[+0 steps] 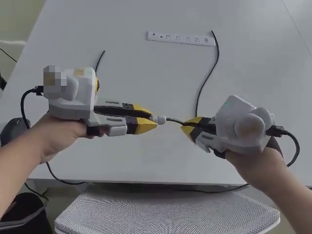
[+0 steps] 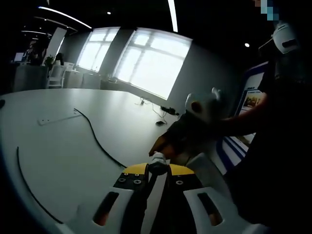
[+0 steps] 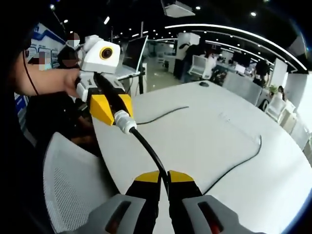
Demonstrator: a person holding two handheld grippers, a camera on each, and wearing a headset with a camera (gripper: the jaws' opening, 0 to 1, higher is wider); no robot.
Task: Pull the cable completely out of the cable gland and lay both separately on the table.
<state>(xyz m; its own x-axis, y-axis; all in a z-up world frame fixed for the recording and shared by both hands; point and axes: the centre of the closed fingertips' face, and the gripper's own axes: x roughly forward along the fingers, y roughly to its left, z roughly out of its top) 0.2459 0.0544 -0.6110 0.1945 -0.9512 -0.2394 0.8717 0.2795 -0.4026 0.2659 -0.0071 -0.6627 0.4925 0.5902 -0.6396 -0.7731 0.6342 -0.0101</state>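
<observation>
A white cable gland (image 1: pixel 157 119) sticks out from the yellow tips of my left gripper (image 1: pixel 150 123), which is shut on it; the gland (image 2: pixel 157 161) sits between those tips in the left gripper view. A black cable (image 1: pixel 174 121) runs from the gland to my right gripper (image 1: pixel 187 128), which is shut on the cable. In the right gripper view the cable (image 3: pixel 147 150) stretches from my right gripper (image 3: pixel 164 176) up to the gland (image 3: pixel 124 122) held by the left gripper (image 3: pixel 111 113). Both grippers hover above the near edge of the white table (image 1: pixel 146 73).
A white power strip (image 1: pixel 181 38) lies at the far side of the table, its black cord (image 1: pixel 206 80) curving toward the near edge. A thin black wire (image 1: pixel 99 61) lies at the left. A grey mesh chair seat (image 1: pixel 165 214) sits below the table edge.
</observation>
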